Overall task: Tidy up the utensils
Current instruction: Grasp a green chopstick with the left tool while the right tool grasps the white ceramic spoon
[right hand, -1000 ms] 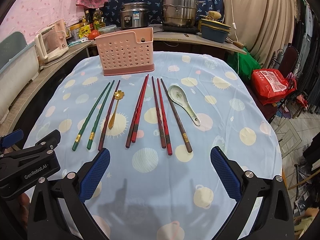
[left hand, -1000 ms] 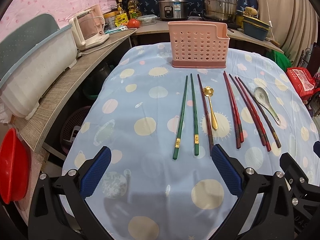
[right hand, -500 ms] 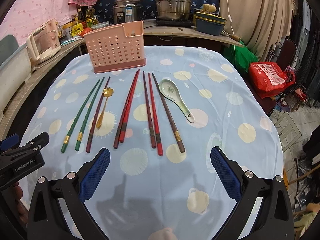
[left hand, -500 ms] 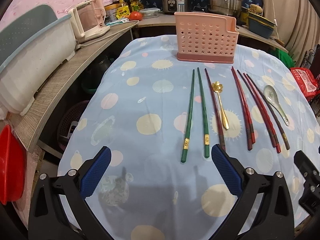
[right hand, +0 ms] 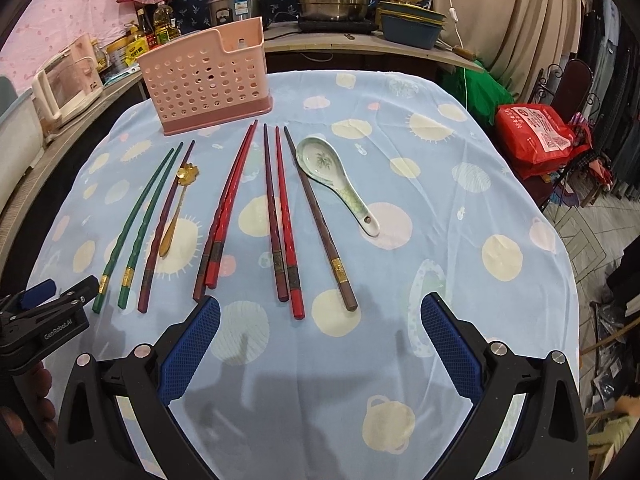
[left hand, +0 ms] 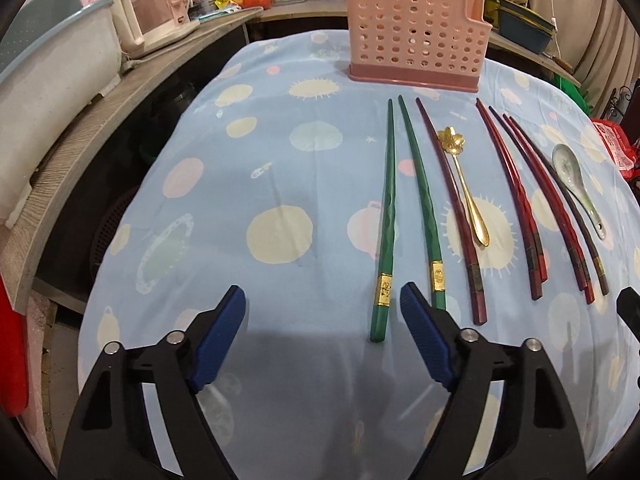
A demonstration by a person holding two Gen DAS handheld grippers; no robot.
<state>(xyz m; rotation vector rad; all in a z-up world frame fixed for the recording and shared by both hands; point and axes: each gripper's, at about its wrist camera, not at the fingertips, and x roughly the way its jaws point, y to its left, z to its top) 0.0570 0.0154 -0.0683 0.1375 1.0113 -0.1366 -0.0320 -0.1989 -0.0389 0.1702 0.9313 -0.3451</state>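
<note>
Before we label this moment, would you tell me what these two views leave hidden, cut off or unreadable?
- Pink utensil holder: its inside is hidden by its own perforated front wall in both views, so its compartments cannot be told.
- Nearest end of the right green chopstick: covered by the left gripper's finger in the left wrist view.
- Gold bands on the chopsticks: markings too small to read.
- Left gripper in the right wrist view: cut off by the edge.

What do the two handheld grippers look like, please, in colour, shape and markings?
Both the left gripper and the right gripper have black angular linkage arms with silver pivot pins and two fingers faced with blue cross-hatched pads. The left gripper's body reads "GenRobot.AI" in white in the right wrist view. No cables or sleeves show.
</note>
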